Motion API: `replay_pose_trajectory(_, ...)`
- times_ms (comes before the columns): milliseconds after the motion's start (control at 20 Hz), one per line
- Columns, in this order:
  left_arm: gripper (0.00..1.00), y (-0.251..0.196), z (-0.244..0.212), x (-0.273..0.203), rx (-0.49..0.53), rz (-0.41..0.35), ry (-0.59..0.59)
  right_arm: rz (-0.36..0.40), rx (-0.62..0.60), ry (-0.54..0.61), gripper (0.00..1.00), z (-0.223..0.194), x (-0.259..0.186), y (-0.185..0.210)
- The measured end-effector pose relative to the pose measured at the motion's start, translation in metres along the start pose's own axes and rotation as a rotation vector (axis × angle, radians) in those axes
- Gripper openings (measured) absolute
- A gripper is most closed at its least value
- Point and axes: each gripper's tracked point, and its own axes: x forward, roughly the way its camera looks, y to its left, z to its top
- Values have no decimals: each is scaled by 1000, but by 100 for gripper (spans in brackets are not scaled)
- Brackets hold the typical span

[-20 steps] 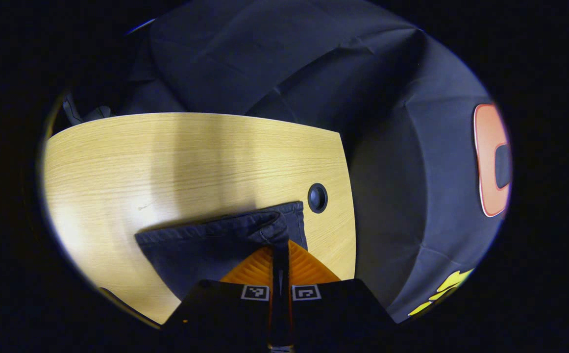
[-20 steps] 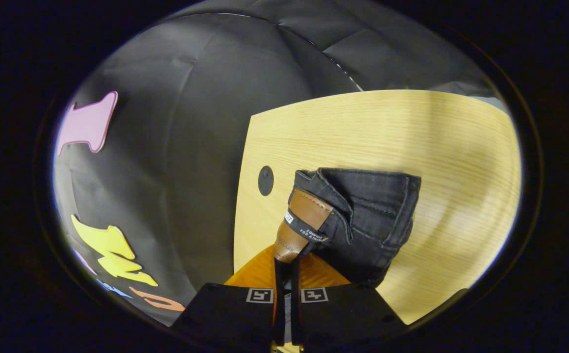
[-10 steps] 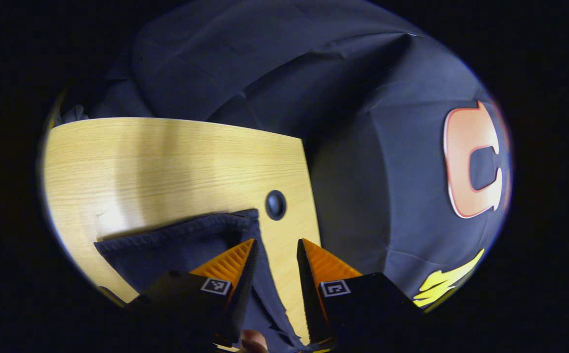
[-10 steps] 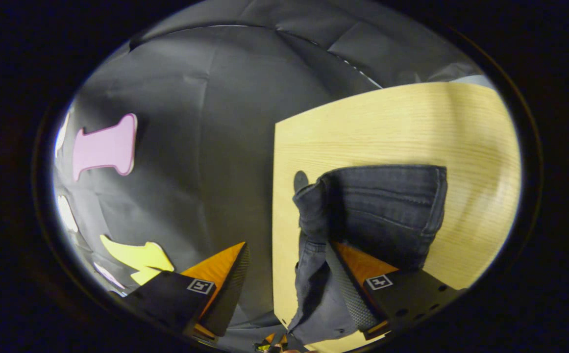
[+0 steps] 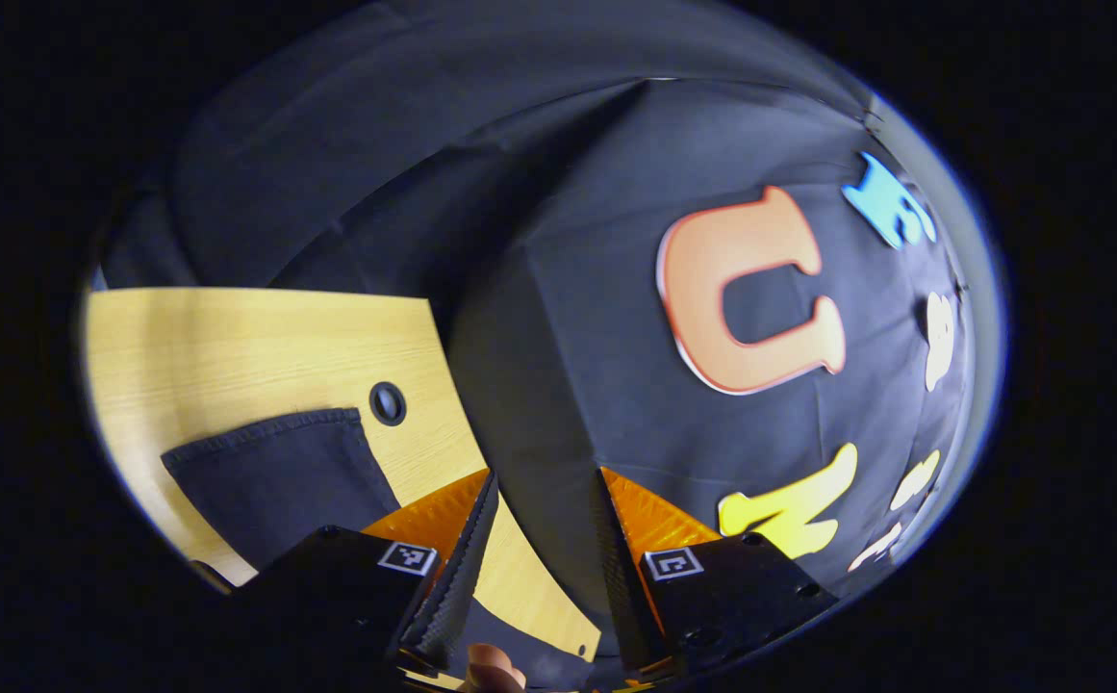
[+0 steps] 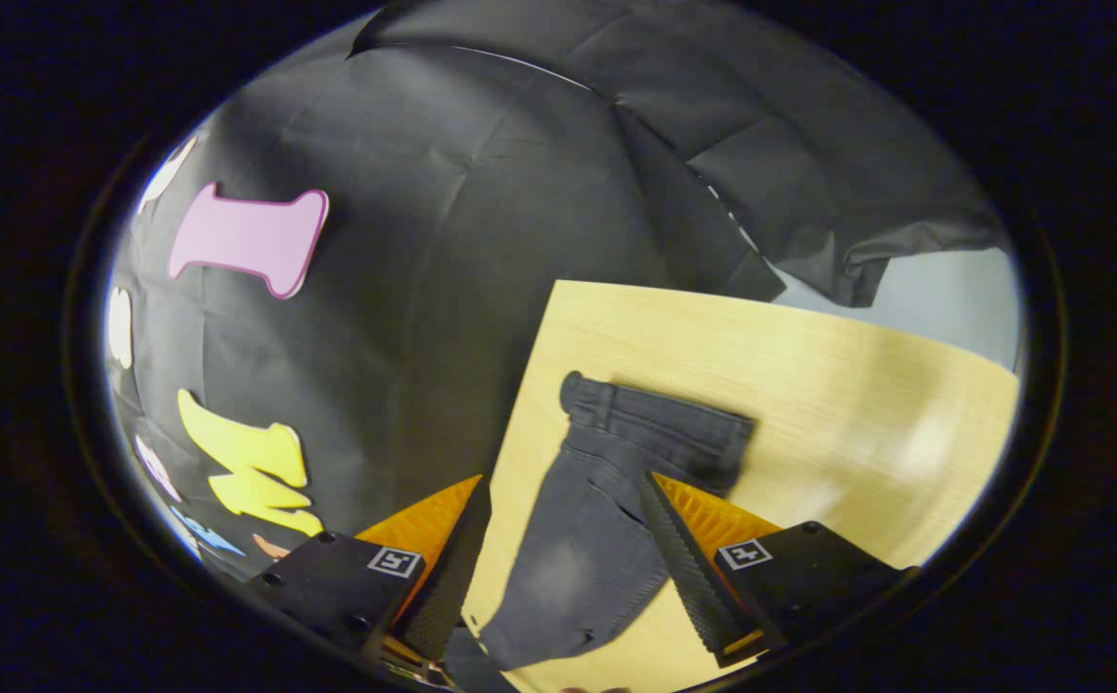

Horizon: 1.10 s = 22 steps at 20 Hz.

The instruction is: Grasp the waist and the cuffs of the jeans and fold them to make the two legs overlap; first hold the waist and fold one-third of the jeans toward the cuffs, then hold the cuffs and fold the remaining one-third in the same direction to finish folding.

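Jeans (image 6: 606, 500) flat on wooden table (image 6: 856, 385) near its grommet hole (image 5: 387, 403), black booth cloth behind, both grippers' jaws wide, empty.

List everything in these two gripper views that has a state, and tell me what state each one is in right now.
jeans: lying folded on the table, held by neither gripper.
left gripper: open, nothing between its fingers.
right gripper: open, above the jeans, not pressing on them.
table: bears the jeans near its edge.
round hole in the table: uncovered, just beside the jeans.
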Motion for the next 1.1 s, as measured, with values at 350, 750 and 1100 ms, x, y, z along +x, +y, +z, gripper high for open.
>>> replay_pose_trajectory(350,88,-66,7,-80,738,23,-183,-159,-143,-17,97,-16,-23,-64)
replay_pose_trajectory(750,100,-113,-61,-131,1290,-30,-296,-134,-50,1,97,-25,5,-70)
replay_pose_trajectory(1100,99,-108,-131,-159,1299,-89,-156,-53,37,36,92,-44,48,-49)
